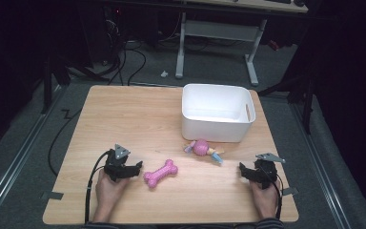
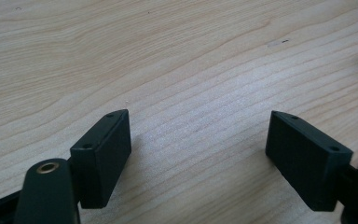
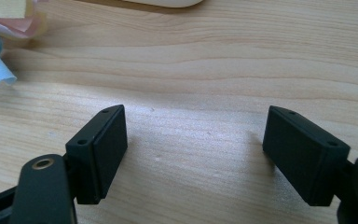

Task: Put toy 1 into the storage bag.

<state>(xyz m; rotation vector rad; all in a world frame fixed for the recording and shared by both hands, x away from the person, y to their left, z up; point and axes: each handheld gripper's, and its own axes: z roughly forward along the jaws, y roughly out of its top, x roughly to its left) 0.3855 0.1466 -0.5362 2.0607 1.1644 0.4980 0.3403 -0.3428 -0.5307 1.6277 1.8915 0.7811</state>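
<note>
One table [image 1: 124, 109] of pale wood is seen from above, and four kinds of things are counted on it: two grippers, one bone, one tasselled toy and one bin.

The left gripper [image 1: 136, 168] is held by one hand [image 1: 108, 191] at the near left of the table. Its jaws are spread wide apart, and nothing but bare wood is seen between them in the left gripper view [image 2: 198, 140]. The right gripper [image 1: 242, 170] is held by the other hand [image 1: 265, 196] at the near right. Its jaws are likewise spread apart, with bare wood alone between them in the right gripper view [image 3: 193, 140].

One pink bone [image 1: 160, 173] lies flat between the two grippers, just right of the left gripper and not touched by it. It is set at a slant, its right end farther away than its left.

One pink ball toy [image 1: 203, 149] with pale tassels is found farther off and to the right of the bone, just in front of the bin. Its blue and pink tassels [image 3: 0, 42] are caught at the upper left corner of the right gripper view, apart from the jaws.

One white bin [image 1: 218, 112] stands at the far right of the table, upright and open at the top.
</note>
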